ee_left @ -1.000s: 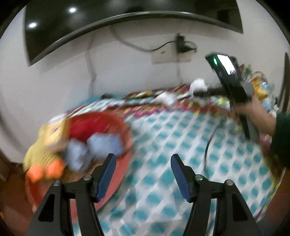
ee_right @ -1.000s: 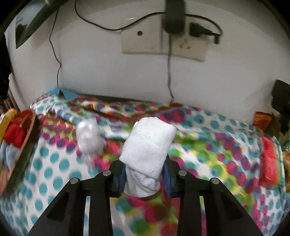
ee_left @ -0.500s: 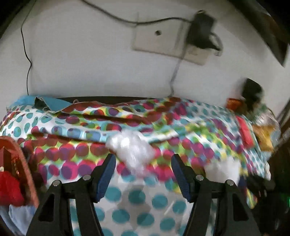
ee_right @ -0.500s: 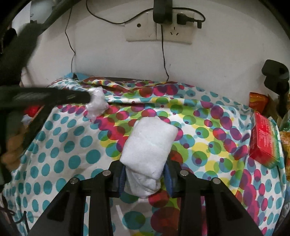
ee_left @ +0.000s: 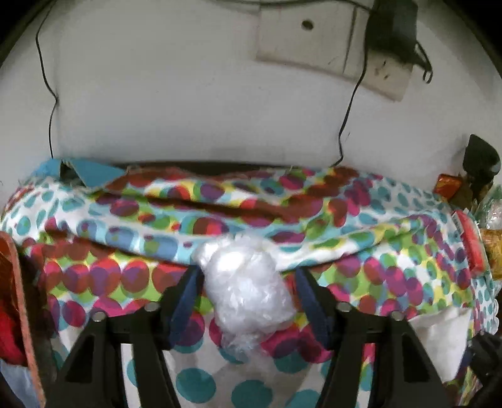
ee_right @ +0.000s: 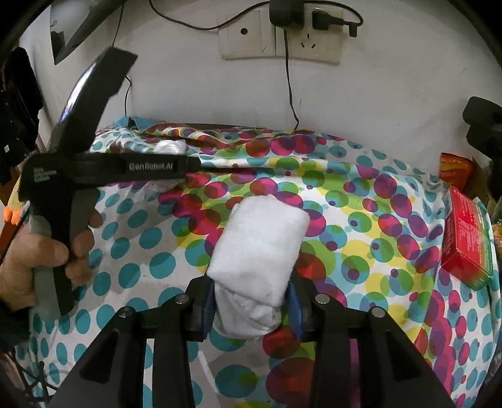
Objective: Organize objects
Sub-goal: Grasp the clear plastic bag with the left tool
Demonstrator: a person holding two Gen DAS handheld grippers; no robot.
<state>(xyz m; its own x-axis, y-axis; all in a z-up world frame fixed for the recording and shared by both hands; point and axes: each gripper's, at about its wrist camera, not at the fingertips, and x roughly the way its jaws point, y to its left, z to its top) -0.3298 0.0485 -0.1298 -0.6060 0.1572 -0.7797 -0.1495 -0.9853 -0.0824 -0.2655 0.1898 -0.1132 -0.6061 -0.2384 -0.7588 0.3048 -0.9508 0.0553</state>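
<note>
Your workspace is draped in a polka-dot cloth (ee_right: pixel 360 219), bunched into folds along the white wall (ee_left: pixel 188 94). You have a double wall socket (ee_right: pixel 279 36) above it, with a black adapter (ee_right: pixel 284 14) plugged in and a thin cable (ee_right: pixel 291 103) trailing down behind the cloth. To your right, a red carton (ee_right: pixel 467 238) lies on the cloth, with an orange snack packet (ee_right: pixel 455 168) just behind it.

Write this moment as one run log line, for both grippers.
left gripper: open around plastic bag | right gripper: holding white towel | tablecloth
</note>
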